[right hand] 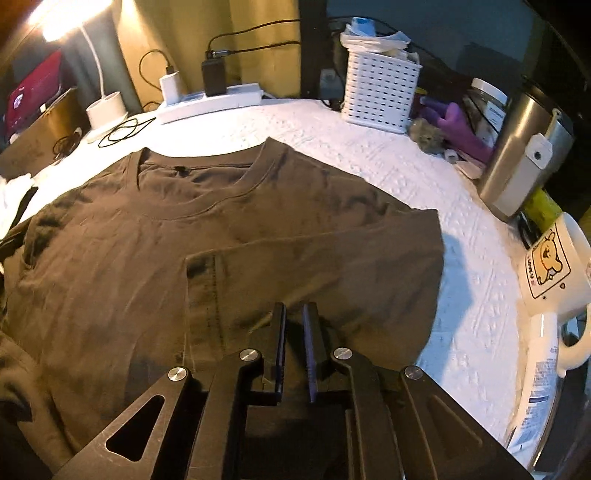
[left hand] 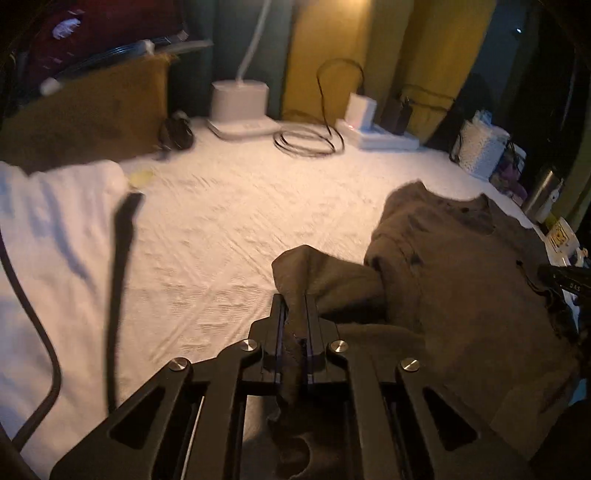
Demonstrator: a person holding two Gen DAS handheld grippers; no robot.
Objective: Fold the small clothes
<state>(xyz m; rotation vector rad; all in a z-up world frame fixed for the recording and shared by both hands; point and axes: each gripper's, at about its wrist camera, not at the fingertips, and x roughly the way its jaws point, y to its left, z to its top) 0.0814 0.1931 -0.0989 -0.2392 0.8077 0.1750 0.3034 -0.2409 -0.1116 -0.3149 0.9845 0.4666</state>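
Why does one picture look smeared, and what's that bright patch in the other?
Left wrist view: motion blur smears the coiled cable and white charger. Right wrist view: sharper, with lamp glare blowing out the top-left corner; fisheye bends the table edge.

In the left wrist view, the left gripper (left hand: 295, 306) hides the part of the brown shirt (left hand: 461, 266) that it pinches; the cloth goes out of sight between the closed fingers and under the frame at 6 o'clock. The shirt is cut by the picture edge at 4 o'clock. The far things at 12 o'clock, a white lamp base (left hand: 240, 107) and a coiled cable (left hand: 306, 142), are blurred.

In the right wrist view, the right gripper (right hand: 295, 321) covers the lower middle of the shirt (right hand: 184, 236); I cannot tell if the pads touch it. The mug (right hand: 554, 266) at 3 o'clock is cut by the edge. The jar label (right hand: 489, 110) is too small to read.
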